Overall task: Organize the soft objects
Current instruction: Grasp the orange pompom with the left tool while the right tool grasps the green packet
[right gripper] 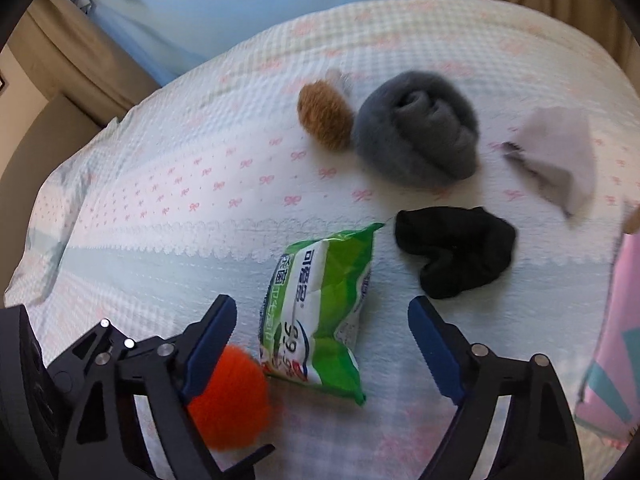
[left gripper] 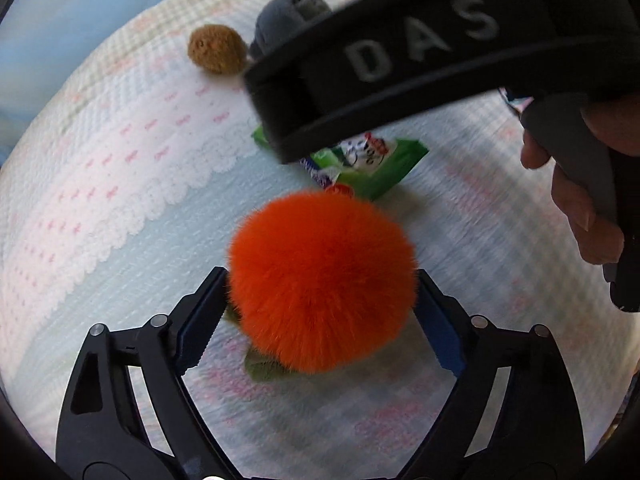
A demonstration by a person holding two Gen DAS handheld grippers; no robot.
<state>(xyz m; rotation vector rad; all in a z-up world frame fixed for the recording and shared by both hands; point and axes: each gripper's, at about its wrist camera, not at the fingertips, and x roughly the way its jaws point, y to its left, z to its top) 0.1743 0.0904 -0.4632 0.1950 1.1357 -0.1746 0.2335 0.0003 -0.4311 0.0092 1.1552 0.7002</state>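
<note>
A fluffy orange pompom (left gripper: pixel 322 280) with a green felt leaf (left gripper: pixel 262 368) lies on the bedspread (left gripper: pixel 120 184). My left gripper (left gripper: pixel 320 276) straddles it, and the fur just reaches both blue pads without looking squeezed. A green wipes packet (right gripper: pixel 316 312) lies flat between the fingers of my right gripper (right gripper: pixel 320 302), which stands open and clear of it. The orange pompom (right gripper: pixel 228 400) shows again at the lower left of the right wrist view. A hand (left gripper: pixel 580 200) holds the right gripper's black body (left gripper: pixel 420 52) across the top of the left wrist view.
Farther up the bed lie a brown plush ball (right gripper: pixel 326 116), a rolled grey fleece (right gripper: pixel 416 128), a black sock (right gripper: pixel 456 252) and a pale grey cloth (right gripper: pixel 556 160). A pink item (right gripper: pixel 616 340) sits at the right edge. A blue pillow (right gripper: pixel 260 8) is at the head.
</note>
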